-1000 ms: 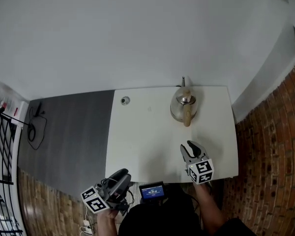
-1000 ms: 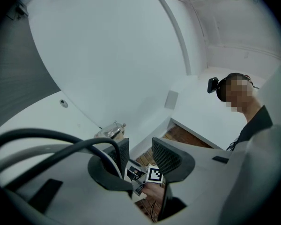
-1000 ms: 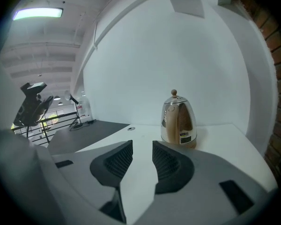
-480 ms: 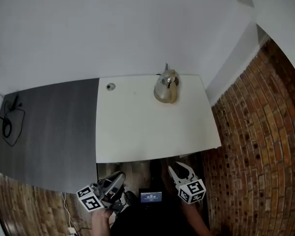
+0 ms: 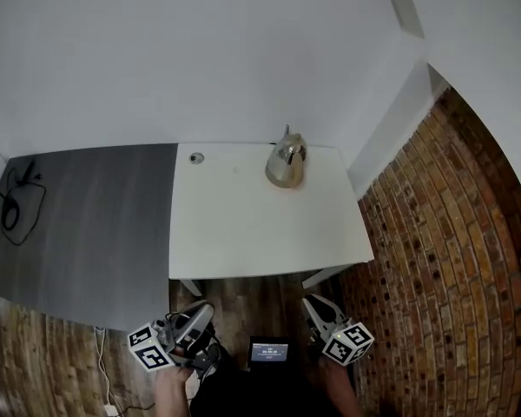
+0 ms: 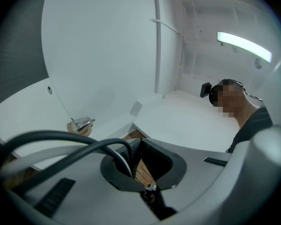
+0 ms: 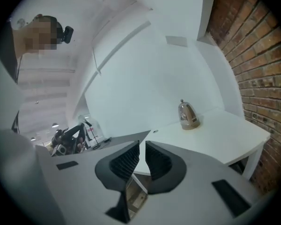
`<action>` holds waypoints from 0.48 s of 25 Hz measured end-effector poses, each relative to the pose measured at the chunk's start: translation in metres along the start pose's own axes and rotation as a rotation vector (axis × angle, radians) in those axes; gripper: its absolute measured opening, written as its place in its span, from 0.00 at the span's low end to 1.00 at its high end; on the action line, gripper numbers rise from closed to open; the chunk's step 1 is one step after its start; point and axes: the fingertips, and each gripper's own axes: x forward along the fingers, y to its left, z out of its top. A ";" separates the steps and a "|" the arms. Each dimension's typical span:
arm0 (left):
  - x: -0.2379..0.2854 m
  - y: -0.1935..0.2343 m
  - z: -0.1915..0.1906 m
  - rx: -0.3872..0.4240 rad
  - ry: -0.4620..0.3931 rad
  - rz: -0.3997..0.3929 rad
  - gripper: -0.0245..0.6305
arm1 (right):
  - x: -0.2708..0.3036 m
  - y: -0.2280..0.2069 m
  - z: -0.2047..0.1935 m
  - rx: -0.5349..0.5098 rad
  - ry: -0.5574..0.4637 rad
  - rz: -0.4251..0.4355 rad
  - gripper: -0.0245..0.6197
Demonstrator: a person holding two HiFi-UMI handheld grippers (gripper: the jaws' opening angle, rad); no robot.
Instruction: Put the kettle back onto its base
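No words, numbers or brand names can be read anywhere. In the head view, a small screen [image 5: 269,352] at 6 o'clock glows blue with light-coloured lines of writing, too small to make out. The marker cube [image 5: 148,347] on the left gripper [image 5: 200,313] at 7 o'clock and the marker cube [image 5: 347,344] on the right gripper [image 5: 313,303] at 5 o'clock carry black-and-white square patterns, not letters or figures.
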 end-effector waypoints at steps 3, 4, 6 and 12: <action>-0.002 -0.010 -0.005 0.025 -0.015 -0.001 0.06 | -0.006 0.011 0.010 0.017 -0.039 0.061 0.11; -0.002 -0.013 -0.009 0.026 -0.013 0.006 0.06 | -0.011 0.013 0.014 0.027 -0.054 0.075 0.11; 0.001 -0.020 -0.023 0.021 0.002 0.017 0.06 | -0.027 0.013 0.021 0.059 -0.091 0.096 0.10; 0.009 -0.054 -0.073 0.021 0.058 0.056 0.06 | -0.096 -0.013 0.004 0.247 -0.162 0.099 0.10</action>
